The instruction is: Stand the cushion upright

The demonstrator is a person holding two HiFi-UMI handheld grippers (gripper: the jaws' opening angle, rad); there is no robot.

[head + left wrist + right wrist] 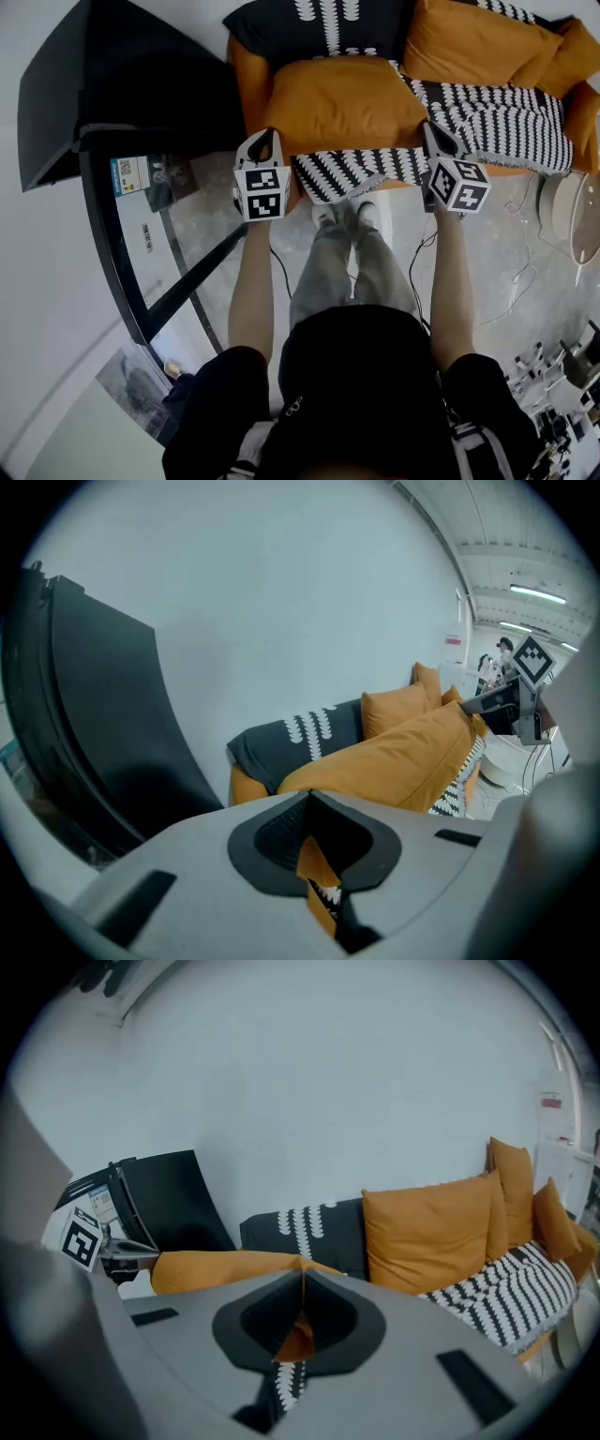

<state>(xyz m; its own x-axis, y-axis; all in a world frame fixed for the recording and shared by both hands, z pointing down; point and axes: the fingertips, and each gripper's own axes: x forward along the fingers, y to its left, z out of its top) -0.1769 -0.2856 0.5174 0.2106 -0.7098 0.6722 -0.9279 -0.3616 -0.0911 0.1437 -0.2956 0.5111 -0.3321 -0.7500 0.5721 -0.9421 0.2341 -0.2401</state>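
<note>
An orange cushion (342, 98) lies on the orange sofa (246, 75), lifted at its near edge. My left gripper (265, 150) is shut on the cushion's near left corner, and my right gripper (436, 141) is shut on its near right corner. In the left gripper view the jaws (309, 794) pinch orange fabric, and the cushion (403, 757) stretches away to the right gripper (511, 705). In the right gripper view the jaws (302, 1279) also pinch orange fabric, with the cushion (225, 1267) running left to the left gripper (103, 1241).
A black-and-white patterned throw (497, 117) covers the sofa seat. A dark patterned cushion (319, 23) and upright orange cushions (469, 37) lean on the backrest. A black panel (84, 84) and a glass-topped table (122, 244) stand left. A white round stool (577, 216) and cables are at right.
</note>
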